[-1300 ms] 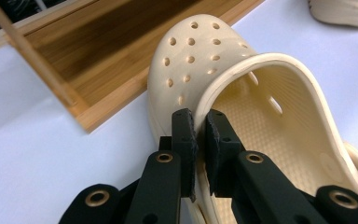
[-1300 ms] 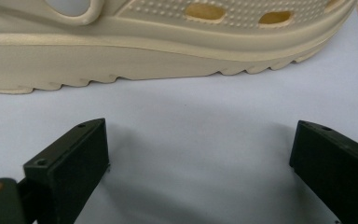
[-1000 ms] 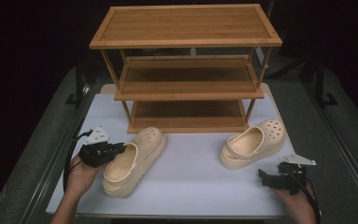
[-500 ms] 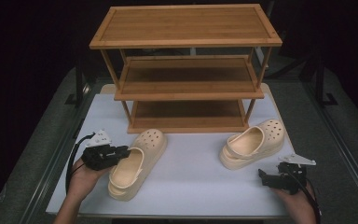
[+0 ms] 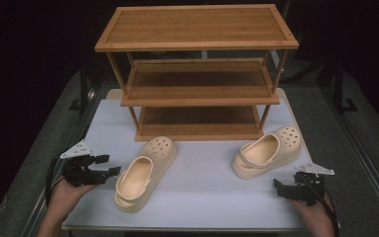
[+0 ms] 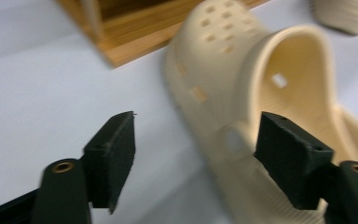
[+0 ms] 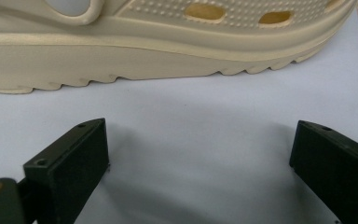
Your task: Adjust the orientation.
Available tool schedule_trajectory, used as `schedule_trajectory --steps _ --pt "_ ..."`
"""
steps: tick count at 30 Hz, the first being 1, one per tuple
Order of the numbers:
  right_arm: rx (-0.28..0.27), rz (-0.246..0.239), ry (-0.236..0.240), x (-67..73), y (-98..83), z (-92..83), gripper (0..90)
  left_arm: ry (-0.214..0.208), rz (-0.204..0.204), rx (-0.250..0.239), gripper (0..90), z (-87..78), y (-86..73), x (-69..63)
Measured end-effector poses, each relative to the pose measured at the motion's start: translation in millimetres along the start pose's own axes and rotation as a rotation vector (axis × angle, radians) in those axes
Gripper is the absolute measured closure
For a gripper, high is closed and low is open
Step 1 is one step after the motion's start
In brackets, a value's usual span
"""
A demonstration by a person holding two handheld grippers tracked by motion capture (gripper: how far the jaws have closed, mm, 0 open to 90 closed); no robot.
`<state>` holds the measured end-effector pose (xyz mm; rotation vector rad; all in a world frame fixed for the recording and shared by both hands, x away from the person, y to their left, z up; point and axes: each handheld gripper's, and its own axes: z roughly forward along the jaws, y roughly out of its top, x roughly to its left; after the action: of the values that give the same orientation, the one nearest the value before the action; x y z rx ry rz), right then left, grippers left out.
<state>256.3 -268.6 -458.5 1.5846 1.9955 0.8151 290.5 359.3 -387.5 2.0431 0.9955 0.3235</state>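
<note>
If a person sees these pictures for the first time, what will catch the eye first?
Most likely the wooden rack with three bare shelves, standing at the far side of the white table. Next, the two cream clogs in front of it: the left clog and the right clog. An open gripper waits near each, left gripper and right gripper.

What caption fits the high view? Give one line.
Two clogs before a rack, an open tool beside each.
</note>
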Motion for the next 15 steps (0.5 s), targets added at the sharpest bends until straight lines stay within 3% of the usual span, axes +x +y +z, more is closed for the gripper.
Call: schedule_trajectory --steps 4,8,11,12,15 --pt "0.001 0.001 0.0 -0.1 0.1 0.1 3.6 0.042 -0.01 0.034 16.3 -0.7 -10.3 7.5" --pt "-0.001 0.002 0.0 0.2 0.0 0.1 3.6 0.084 -0.035 0.078 7.1 9.5 -31.1 15.6" --pt "-0.002 0.001 -0.001 0.2 -0.1 0.0 3.6 0.103 -0.029 0.116 0.0 17.4 -34.9 17.9" --pt "-0.001 0.001 -0.001 0.3 0.0 0.0 3.6 0.123 -0.017 0.131 0.0 23.8 -37.8 18.5" --pt "-0.002 0.001 -0.001 0.2 -0.1 0.0 3.6 0.122 -0.012 0.145 0.0 28.9 -41.0 19.0"
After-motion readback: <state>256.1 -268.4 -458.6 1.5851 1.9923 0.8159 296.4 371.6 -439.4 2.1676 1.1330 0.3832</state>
